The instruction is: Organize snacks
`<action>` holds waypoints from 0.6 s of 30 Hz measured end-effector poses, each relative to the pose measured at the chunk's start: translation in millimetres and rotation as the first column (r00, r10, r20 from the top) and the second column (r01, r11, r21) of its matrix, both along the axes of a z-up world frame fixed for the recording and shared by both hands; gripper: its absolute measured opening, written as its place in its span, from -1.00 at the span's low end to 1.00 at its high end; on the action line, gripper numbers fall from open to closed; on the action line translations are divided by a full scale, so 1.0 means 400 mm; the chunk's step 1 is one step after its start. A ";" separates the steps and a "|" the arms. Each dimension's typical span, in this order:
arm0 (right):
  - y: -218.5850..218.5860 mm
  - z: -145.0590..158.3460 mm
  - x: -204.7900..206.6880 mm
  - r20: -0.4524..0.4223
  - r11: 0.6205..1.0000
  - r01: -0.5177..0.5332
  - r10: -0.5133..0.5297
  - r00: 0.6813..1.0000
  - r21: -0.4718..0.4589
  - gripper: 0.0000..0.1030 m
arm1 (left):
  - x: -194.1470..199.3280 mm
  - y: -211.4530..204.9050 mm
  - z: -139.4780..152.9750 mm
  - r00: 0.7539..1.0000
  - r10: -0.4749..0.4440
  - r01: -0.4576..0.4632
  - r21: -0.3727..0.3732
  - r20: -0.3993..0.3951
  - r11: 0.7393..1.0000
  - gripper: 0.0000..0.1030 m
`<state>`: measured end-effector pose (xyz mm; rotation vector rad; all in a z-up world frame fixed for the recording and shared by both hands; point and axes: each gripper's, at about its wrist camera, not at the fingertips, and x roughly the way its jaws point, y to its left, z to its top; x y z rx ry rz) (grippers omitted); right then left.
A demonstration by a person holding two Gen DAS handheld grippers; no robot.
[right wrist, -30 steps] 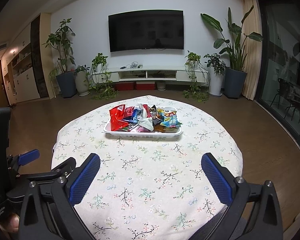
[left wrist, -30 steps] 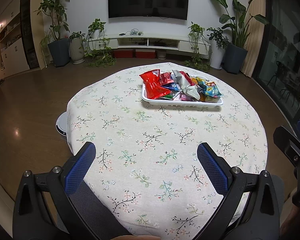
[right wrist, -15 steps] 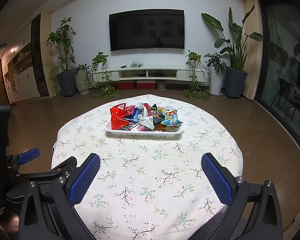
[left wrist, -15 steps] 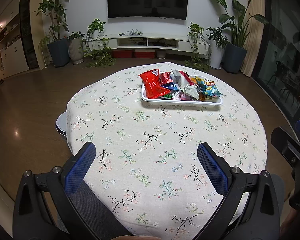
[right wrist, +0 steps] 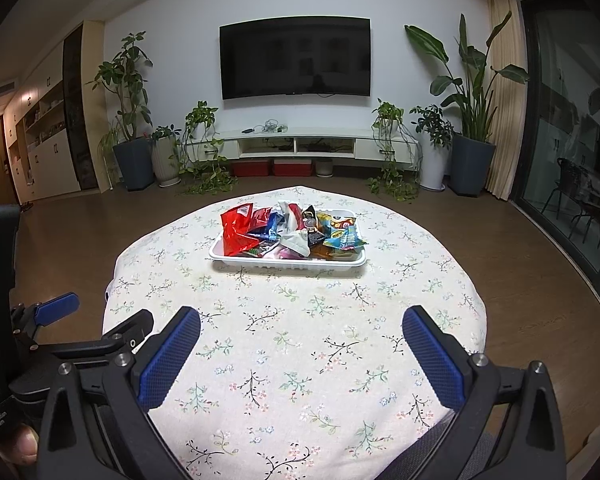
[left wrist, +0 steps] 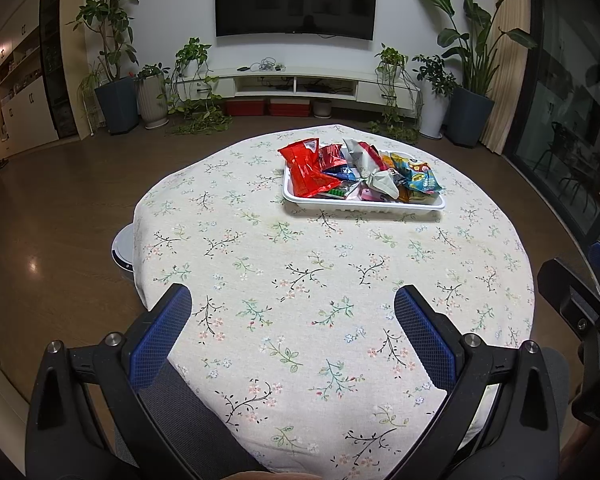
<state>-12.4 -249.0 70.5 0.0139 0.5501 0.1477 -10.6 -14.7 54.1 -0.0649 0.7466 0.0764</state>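
A white tray (left wrist: 364, 204) sits on the far half of a round table with a floral cloth (left wrist: 300, 280). It holds a heap of snack packets: a red bag (left wrist: 306, 168) at its left end, a blue-and-yellow bag (left wrist: 418, 174) at its right, several others between. The tray (right wrist: 288, 262) and red bag (right wrist: 238, 234) also show in the right wrist view. My left gripper (left wrist: 294, 322) is open and empty over the near table edge. My right gripper (right wrist: 302, 346) is open and empty, also near the front edge, well short of the tray.
A white round object (left wrist: 123, 248) sits on the floor left of the table. Behind stand a TV (right wrist: 295, 58), a low white console (right wrist: 296, 146) and several potted plants (right wrist: 130, 128). Glass doors (right wrist: 576, 168) are on the right. The left gripper's body (right wrist: 56, 308) shows at left in the right wrist view.
Both views shift only slightly; the right gripper has crept a little toward the table. Both grippers stay open and empty.
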 end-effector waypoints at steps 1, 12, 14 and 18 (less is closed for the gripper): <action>0.000 0.000 0.000 0.000 1.000 0.000 0.000 1.000 0.000 1.00 | 0.000 0.000 0.000 1.000 0.000 0.000 0.000 0.000 1.000 0.99; -0.001 -0.001 -0.003 -0.003 1.000 -0.002 0.002 1.000 -0.002 1.00 | 0.000 0.000 0.000 1.000 -0.001 0.001 0.000 0.000 1.000 0.99; -0.001 -0.002 -0.006 -0.003 1.000 -0.003 0.003 1.000 -0.003 1.00 | 0.000 0.000 -0.001 1.000 0.000 0.000 0.001 -0.001 1.000 0.99; -0.001 -0.002 -0.006 -0.005 1.000 -0.003 0.003 1.000 -0.003 1.00 | 0.000 0.000 0.000 1.000 0.000 0.000 0.000 0.000 1.000 0.99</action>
